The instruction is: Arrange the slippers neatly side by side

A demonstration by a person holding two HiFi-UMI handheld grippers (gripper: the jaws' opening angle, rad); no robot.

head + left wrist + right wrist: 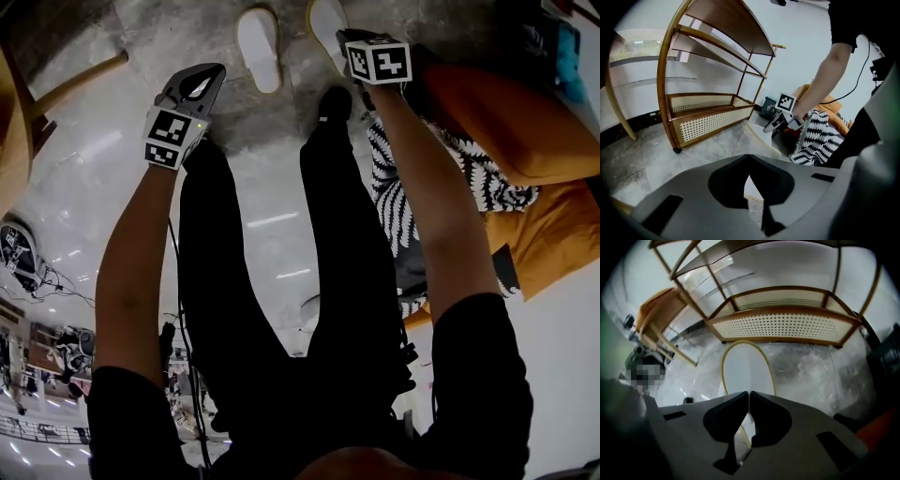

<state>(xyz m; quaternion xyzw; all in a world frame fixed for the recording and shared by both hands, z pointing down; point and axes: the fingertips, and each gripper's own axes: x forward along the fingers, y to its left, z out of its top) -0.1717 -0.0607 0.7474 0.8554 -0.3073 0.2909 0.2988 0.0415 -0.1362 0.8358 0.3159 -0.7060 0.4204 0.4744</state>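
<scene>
Head view: my left forearm (131,253) reaches forward. The left claw (208,80) points obliquely down, jaws clenched tip to tip with nothing between them. The left slipper (258,49) lies on the floor (281,127) ahead of this claw and to its right. The right slipper (325,26) lies just beside it, not touching, beneath the right claw (345,39). My right forearm (436,197) aims that claw steeply down, jaws clenched and empty. A rattan shelf (787,324) stands beyond.
</scene>
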